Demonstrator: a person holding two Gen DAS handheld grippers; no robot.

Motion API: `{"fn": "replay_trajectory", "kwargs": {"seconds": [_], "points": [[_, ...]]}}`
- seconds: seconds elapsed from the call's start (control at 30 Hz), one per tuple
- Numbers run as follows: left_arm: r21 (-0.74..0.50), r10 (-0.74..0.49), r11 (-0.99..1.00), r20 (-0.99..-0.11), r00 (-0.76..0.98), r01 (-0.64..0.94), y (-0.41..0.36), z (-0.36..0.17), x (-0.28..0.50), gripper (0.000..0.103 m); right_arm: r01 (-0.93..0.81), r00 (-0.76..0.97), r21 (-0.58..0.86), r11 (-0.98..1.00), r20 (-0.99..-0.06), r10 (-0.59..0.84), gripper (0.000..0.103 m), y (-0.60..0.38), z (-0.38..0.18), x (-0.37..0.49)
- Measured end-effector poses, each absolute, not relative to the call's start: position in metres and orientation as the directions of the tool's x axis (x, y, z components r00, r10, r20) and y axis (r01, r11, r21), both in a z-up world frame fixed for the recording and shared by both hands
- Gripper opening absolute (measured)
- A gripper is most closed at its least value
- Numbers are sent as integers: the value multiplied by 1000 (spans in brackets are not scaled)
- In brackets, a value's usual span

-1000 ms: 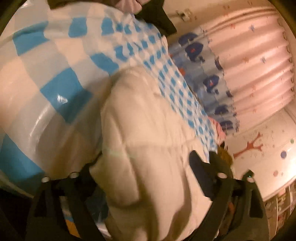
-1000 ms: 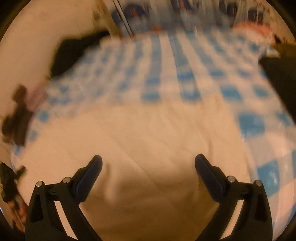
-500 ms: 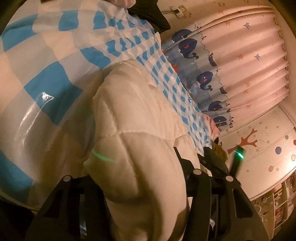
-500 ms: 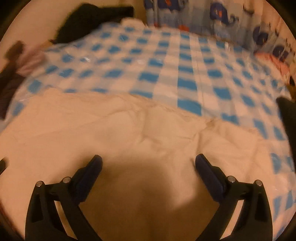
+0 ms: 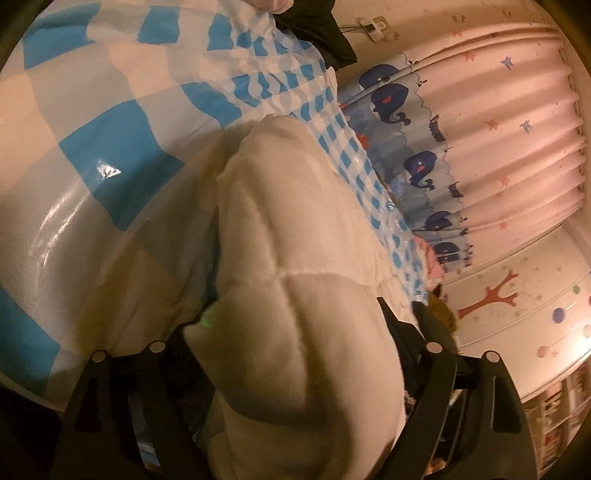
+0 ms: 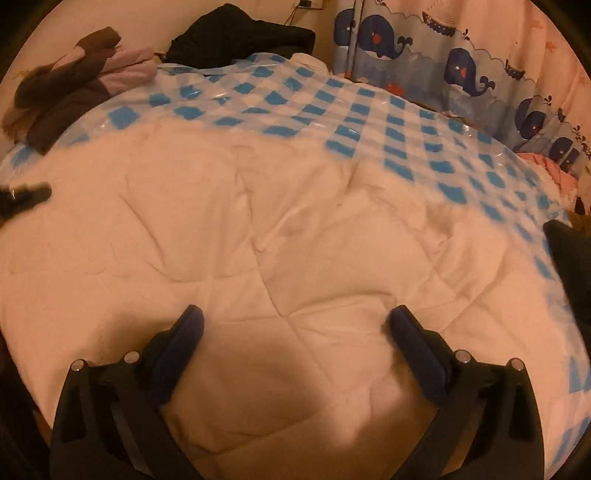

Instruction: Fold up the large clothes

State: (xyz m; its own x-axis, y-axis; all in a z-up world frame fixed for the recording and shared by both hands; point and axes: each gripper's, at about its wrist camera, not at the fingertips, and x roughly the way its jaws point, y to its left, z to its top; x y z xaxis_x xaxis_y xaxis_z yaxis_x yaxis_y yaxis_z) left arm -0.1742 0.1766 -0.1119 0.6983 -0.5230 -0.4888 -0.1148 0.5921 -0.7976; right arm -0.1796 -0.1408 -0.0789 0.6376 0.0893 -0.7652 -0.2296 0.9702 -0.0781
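Between my left fingers [image 5: 400,325] bulges a quilted cream comforter [image 5: 295,258], soft matt cloth with stitched seams. Beyond them the blue-checked sheet [image 5: 92,140] looks glossy, like plastic film catching glints. Ahead of my right fingers [image 6: 186,332], matt dark pads, the same cloth lies creased. The whale curtain [image 6: 461,70] hangs as pleated fabric.

**Room and Background**

Warm, dim lighting. A bed cover [image 6: 369,122] in blue-and-white check spreads ahead of the tongs. Beyond it hangs a pink pleated curtain [image 5: 509,147] with a blue whale border [image 6: 461,70]. Right of the left tongs, a cream wall [image 5: 524,317] carries a red tree decal [image 5: 487,295]. Dark clothing [image 6: 240,33] lies at the far edge.
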Motion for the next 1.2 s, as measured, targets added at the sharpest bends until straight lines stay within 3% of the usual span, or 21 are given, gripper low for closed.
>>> {"fn": "replay_trajectory", "kwargs": {"seconds": [0.1, 0.2, 0.37, 0.47, 0.53, 0.6, 0.73, 0.87, 0.93, 1.03, 1.2], "points": [[-794, -512, 596, -492, 704, -121, 176, -111, -174, 79, -221, 695, -8, 975, -703, 152, 97, -148, -49, -193], [-785, -500, 609, -494, 712, -117, 175, -108, -172, 79, -266, 604, -54, 962, -787, 123, 97, -135, -74, -187], [-752, -472, 653, -496, 728, -90, 167, -89, -172, 76, -252, 606, -13, 968, -781, 147, 97, -139, -76, -187], [-743, -463, 664, -499, 733, -86, 168, -82, -172, 66, -255, 682, -27, 967, -714, 160, 97, -143, -58, -208], [-731, -461, 679, -492, 739, -63, 168, -77, -175, 52, -277, 619, -50, 960, -773, 138, 97, -134, -85, -204], [-709, -450, 704, -479, 754, -31, 160, -64, -178, 45, -281, 623, -69, 957, -772, 128, 97, -130, -90, -202], [-652, -430, 757, -460, 777, 33, 144, -32, -184, 40, -315, 578, 33, 949, -786, 219, 97, -144, -65, -193], [-604, -413, 795, -471, 779, 56, 131, -14, -185, 38, -227, 658, 19, 974, -734, 168, 97, -169, -32, -163], [-591, -405, 804, -471, 783, 61, 126, -9, -184, 36, -185, 638, -40, 982, -765, 89, 97, -173, -36, -126], [-558, -394, 825, -465, 792, 83, 114, 3, -187, 33, -181, 468, -28, 983, -882, 61, 98, -175, -92, -65], [-473, -394, 866, -441, 806, 164, 78, 29, -196, 33, -192, 463, 55, 980, -875, 139, 98, -186, -90, -64]]}}
